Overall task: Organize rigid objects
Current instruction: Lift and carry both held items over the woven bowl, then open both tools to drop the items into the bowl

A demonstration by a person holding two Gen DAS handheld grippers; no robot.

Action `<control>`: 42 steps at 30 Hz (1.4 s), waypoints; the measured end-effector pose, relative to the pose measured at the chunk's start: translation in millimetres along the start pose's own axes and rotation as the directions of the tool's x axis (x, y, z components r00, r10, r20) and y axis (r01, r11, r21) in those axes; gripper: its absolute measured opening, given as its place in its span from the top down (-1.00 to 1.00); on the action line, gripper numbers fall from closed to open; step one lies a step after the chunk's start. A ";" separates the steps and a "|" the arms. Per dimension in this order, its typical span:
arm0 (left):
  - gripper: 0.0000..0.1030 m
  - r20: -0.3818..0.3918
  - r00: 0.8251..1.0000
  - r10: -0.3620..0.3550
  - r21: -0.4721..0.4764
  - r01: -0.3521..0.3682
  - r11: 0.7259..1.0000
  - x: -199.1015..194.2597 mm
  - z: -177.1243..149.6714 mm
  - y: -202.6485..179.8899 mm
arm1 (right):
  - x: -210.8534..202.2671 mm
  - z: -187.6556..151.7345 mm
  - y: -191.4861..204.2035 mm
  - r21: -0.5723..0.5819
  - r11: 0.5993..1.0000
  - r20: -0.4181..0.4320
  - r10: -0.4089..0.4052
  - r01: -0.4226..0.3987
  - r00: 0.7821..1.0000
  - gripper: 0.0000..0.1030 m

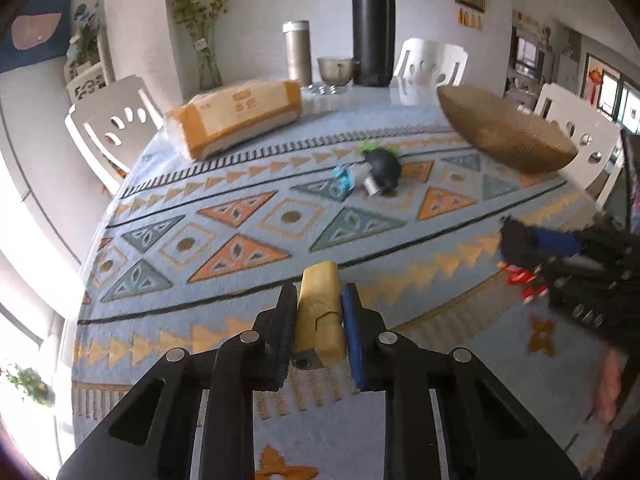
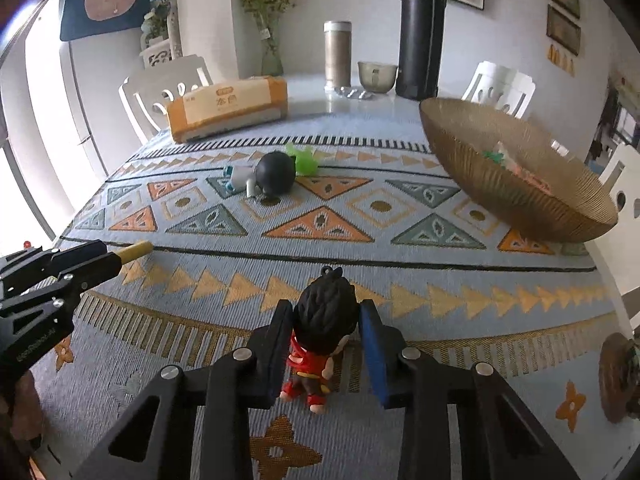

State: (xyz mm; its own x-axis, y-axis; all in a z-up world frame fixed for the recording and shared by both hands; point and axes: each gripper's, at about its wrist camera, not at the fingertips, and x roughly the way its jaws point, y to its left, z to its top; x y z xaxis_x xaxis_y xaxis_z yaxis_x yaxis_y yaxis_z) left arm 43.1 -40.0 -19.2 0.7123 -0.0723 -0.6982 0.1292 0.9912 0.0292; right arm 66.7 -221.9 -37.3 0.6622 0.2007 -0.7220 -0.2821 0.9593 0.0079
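My left gripper [image 1: 316,304] is shut on a gold block [image 1: 318,312] and holds it above the patterned tablecloth; its tip shows in the right wrist view [image 2: 136,251]. My right gripper [image 2: 325,322] is shut on a small figurine [image 2: 320,332] with black hair and red clothes. It shows blurred in the left wrist view [image 1: 520,276] at the right. A black ball [image 2: 275,172], a white and blue piece [image 2: 239,178] and a green toy [image 2: 305,159] lie together mid-table. A ribbed golden bowl [image 2: 516,204] with small items inside sits at the right.
A tissue pack [image 2: 228,108], a silver flask [image 2: 338,54], a small glass cup [image 2: 376,76] and a tall black thermos [image 2: 422,32] stand at the far edge. White chairs [image 1: 116,120] surround the table. A brown round object [image 2: 618,376] lies near the right edge.
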 end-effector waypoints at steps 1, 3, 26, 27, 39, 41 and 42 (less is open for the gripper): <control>0.62 0.010 1.000 -0.008 0.000 0.008 1.000 -2.0 2.5 -2.4 | -1.0 -0.2 0.2 -0.001 1.000 0.005 -0.001 0.001 1.000 0.36; 0.62 0.033 0.999 -0.024 0.008 0.023 1.000 -7.2 9.1 -9.9 | -3.2 -0.2 -0.2 0.002 1.000 0.015 -0.002 0.002 1.000 0.36; 0.62 0.199 0.919 -0.339 0.144 0.315 0.938 8.2 187.1 -155.5 | -97.3 103.6 -165.0 0.406 0.907 0.240 -0.224 0.112 0.945 0.36; 0.62 0.181 0.922 -0.342 0.144 0.320 0.937 20.0 188.8 -162.0 | -86.5 104.2 -175.2 0.433 0.897 0.211 -0.193 0.085 0.958 0.36; 0.12 0.135 0.926 -0.352 0.114 0.338 0.934 62.5 187.0 -182.6 | -41.2 97.9 -227.8 0.575 0.815 0.099 -0.160 0.075 0.982 0.28; 0.11 0.169 0.925 -0.339 0.114 0.323 0.939 42.3 183.5 -168.7 | -56.8 96.5 -220.3 0.557 0.826 0.119 -0.181 0.085 0.976 0.28; 0.09 0.182 0.927 -0.329 0.113 0.313 0.943 31.9 181.1 -160.4 | -63.7 96.5 -213.6 0.545 0.833 0.127 -0.195 0.096 0.972 0.28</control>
State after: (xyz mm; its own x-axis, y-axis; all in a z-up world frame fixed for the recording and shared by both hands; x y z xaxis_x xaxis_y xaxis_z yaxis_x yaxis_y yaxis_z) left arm 170.0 -221.4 83.4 0.7432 -0.4131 -0.5262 0.4223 0.8998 -0.1100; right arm 151.7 -420.5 73.8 0.7872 0.0330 -0.6158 0.2072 0.9264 0.3145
